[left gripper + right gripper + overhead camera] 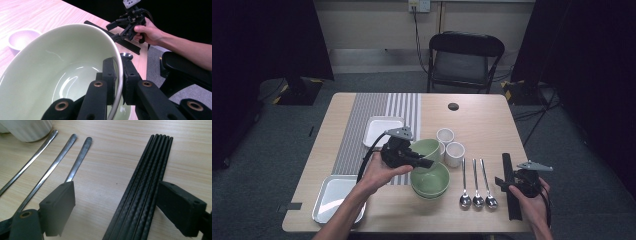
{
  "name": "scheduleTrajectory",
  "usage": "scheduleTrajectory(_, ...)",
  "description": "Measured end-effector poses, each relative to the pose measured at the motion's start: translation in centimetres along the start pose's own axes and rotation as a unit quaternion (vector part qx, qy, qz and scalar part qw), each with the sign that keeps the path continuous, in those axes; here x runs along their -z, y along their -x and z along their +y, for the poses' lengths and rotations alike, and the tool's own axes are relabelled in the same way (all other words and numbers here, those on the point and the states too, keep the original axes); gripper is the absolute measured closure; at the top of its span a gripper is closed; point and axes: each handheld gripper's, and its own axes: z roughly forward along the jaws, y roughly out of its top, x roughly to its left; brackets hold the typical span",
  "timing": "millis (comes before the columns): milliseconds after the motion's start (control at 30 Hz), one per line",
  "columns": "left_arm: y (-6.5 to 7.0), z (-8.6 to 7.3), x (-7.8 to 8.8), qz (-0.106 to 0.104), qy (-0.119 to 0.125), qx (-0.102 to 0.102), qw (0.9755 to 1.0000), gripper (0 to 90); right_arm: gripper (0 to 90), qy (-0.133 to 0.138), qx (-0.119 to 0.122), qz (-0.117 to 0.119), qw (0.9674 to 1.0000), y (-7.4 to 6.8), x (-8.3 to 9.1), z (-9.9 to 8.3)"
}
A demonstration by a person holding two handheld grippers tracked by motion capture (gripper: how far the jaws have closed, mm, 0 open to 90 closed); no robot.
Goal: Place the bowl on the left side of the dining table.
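Table (337, 120), wooden, with a striped runner and two white trays. Upper green bowl (426, 149), lifted and tilted just above the lower green bowl (430, 181); the left gripper (119, 75) pinches its rim, one jaw inside and one outside. Black chopsticks (140, 192), a bundle lying flat at the table's right edge; the right gripper (125, 207) stands wide open around them, not yet closed. Judged early: bowl separated but unplaced, chopsticks, three spoons (477, 200) and two cups untouched.

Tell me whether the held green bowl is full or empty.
Empty: the green bowl, clamped at its rim by the left gripper, shows bare glaze inside.
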Motion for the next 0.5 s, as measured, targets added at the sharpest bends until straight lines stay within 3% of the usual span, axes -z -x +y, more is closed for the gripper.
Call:
scheduleTrajectory(233,-0.8,0.3,0.7,0.022,0.010,0.009,0.9997,83.5,14.9,-0.008,0.003,-0.017,0.9998,0.3,-0.3,-0.3)
scheduleTrajectory(500,-1.9,0.2,1.3,0.024,0.023,0.021,0.9992,83.5,14.3,0.002,0.019,-0.050,0.9986,0.0,-0.5,-0.9)
